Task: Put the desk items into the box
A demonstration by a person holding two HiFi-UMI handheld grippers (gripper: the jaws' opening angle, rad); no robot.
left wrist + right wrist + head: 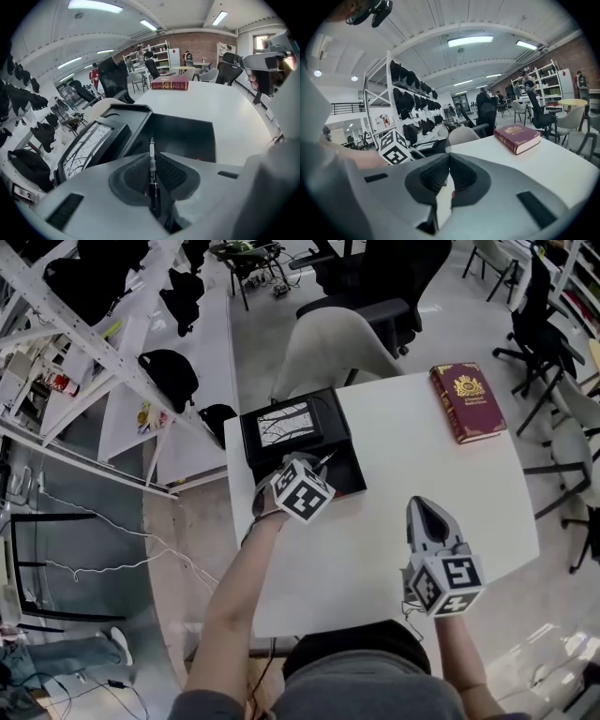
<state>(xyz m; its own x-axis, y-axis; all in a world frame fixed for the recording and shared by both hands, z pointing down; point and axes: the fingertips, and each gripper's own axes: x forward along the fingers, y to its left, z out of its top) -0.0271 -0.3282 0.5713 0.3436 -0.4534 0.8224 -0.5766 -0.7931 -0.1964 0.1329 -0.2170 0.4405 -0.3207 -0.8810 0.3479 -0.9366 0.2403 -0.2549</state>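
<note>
A black box [345,476] lies open at the table's left edge, its patterned lid [284,424] beside it on the far side. My left gripper [315,469] hovers over the box, shut on a slim black and clear pen [151,161] whose tip points out over the dark inside of the box [187,138]. My right gripper [427,509] is shut with nothing in it, above bare table near the front. In the right gripper view its tips [449,157] touch. A dark red book [467,401] with a gold crest lies flat at the far right corner.
The white table [412,465] is small, with edges close on all sides. A white chair [328,348] stands behind it and black office chairs [539,306] to the right. White racks with black bags [169,376] line the left.
</note>
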